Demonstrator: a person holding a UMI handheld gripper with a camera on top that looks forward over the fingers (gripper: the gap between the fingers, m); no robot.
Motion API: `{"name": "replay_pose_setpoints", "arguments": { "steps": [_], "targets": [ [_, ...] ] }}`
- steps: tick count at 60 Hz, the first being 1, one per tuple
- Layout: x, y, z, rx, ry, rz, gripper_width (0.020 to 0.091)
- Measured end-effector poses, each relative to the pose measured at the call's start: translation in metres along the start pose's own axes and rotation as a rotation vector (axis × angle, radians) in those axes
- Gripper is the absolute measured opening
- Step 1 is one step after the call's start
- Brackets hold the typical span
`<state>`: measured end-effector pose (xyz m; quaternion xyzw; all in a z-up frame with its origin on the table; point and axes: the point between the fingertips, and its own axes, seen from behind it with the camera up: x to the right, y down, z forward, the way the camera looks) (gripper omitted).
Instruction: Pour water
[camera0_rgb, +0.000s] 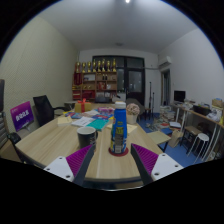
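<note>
A clear water bottle (119, 130) with a blue label and a white cap stands upright on a round red coaster (119, 151) on the wooden table (60, 140). A dark mug (87, 136) stands to the bottle's left. My gripper (113, 160) hovers low over the table's near edge and is open. Its purple pads (78, 160) flank the space just in front of the bottle. The bottle stands just ahead of the fingertips, with a gap on each side, and nothing is held.
A second dark cup (102, 125) sits farther back on the table. A purple sign (22, 116) and black office chairs (44, 106) stand at the left. Boxes and clutter (95, 99) lie at the table's far end. Stools (198, 142) and a desk (200, 115) stand at the right.
</note>
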<state>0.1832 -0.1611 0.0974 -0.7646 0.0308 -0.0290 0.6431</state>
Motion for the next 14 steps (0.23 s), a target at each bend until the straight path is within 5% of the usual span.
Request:
{"name": "replay_pose_setpoints", "arguments": {
  "steps": [14],
  "targets": [
    [-0.036,0.015,-0.119,0.017,0.013,0.008,0.0829]
  ]
}}
